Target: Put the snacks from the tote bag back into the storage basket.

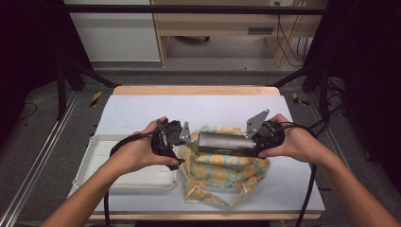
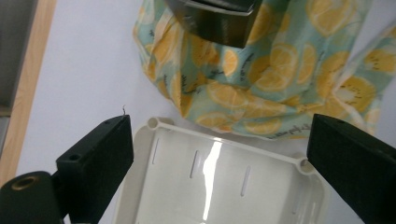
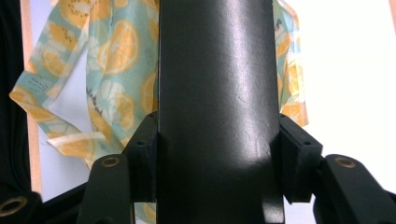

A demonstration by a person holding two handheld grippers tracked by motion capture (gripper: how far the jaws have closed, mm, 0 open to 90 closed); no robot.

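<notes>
Between the jaws of the right gripper (image 3: 215,158) sits a long dark metal box with a dull sheen (image 3: 215,93), clamped from both sides about half-way open, the pads pressing its flanks. From that gripper the box runs straight ahead, level above a crumpled cloth printed with orange slices on pale green (image 3: 116,60), which spreads out beneath and to both sides of it on the white table cover (image 3: 345,60). In the high view the box (image 1: 226,143) reaches across toward the left gripper (image 1: 182,137), whose jaws stand wide apart with nothing between them. Just below and ahead of the left gripper (image 2: 219,154) lies a white plastic tray with slotted walls (image 2: 201,186), its near rim touching the cloth's edge (image 2: 261,88); the free end of the box (image 2: 215,21) hangs farther ahead, apart from the jaws.
</notes>
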